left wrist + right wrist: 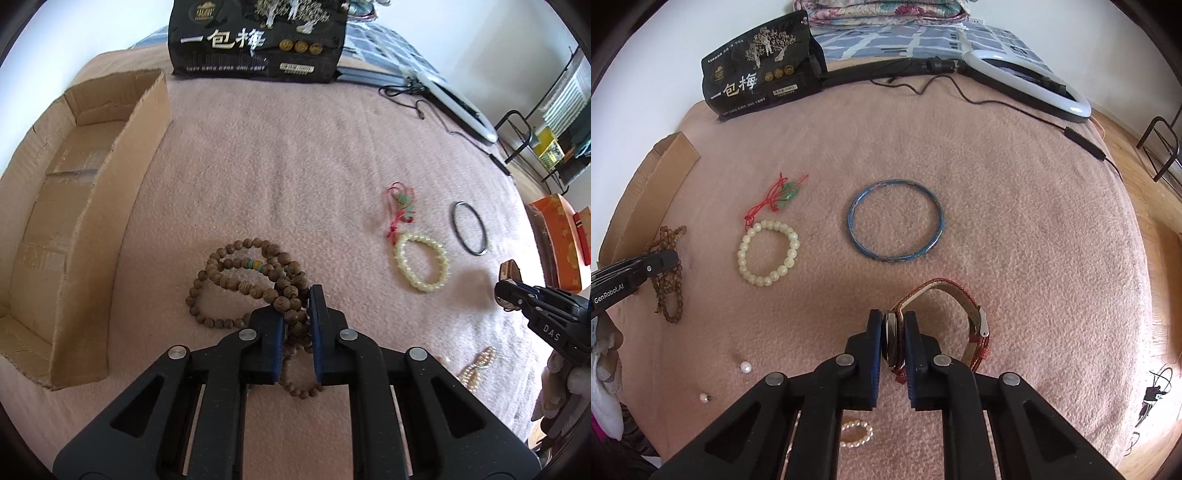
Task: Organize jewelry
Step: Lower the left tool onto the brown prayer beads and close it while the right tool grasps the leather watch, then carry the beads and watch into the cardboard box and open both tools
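Observation:
My left gripper is shut on a long strand of brown wooden beads, which trails in loops on the pink blanket. From the right wrist view the same left gripper shows at the left edge over the wooden beads. My right gripper is shut on the case of a watch with a red strap, the strap arching to the right. The right gripper also shows at the right of the left wrist view, with the watch at its tip.
An open cardboard box stands at the left. On the blanket lie a pale bead bracelet, a blue bangle, a red cord with green stones, a small pearl bracelet and loose pearls. A black bag and a ring light lie at the back.

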`<action>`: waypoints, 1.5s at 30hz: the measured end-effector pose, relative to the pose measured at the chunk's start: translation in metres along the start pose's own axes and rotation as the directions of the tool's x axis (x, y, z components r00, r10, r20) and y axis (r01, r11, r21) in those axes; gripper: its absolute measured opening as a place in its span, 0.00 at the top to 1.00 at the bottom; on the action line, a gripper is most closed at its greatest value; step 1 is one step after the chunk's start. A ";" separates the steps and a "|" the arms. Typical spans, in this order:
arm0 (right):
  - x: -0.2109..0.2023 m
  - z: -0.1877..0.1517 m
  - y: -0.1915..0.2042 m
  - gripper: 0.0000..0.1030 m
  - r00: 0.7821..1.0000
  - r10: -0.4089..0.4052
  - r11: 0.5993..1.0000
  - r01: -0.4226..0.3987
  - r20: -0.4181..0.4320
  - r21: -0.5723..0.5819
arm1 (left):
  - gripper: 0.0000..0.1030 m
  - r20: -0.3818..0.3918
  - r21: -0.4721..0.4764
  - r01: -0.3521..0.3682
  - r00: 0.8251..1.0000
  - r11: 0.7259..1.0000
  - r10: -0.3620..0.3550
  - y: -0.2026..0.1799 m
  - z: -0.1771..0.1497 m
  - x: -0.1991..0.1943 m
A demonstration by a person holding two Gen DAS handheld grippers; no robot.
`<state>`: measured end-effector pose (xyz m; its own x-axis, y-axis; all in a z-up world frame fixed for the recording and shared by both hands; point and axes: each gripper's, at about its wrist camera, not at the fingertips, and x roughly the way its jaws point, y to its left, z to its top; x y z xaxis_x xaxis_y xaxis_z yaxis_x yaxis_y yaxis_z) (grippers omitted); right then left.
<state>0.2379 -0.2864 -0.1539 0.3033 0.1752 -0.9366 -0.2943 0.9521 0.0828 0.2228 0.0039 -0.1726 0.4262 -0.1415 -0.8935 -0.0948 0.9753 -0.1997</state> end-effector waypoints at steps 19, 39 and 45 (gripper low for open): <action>-0.073 -0.008 0.020 0.91 0.991 0.038 0.999 -0.039 0.129 0.010 | 0.90 0.142 0.024 0.071 0.987 0.997 -0.073 0.004 0.004 -0.082; -0.110 0.018 0.121 0.91 0.966 0.145 0.985 -0.120 0.214 -0.128 | 0.90 0.269 -0.041 0.032 0.963 0.999 -0.019 0.087 0.018 -0.155; -0.104 0.030 0.161 0.91 0.960 0.188 0.972 -0.152 0.207 -0.176 | 0.90 0.279 -0.080 0.005 0.960 0.997 0.018 0.120 0.018 -0.162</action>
<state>0.1859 -0.1440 -0.0334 0.4235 0.3987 -0.8134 -0.4922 0.8551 0.1628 0.1585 0.1467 -0.0449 0.6581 -0.0710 -0.7496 -0.1648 0.9578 -0.2354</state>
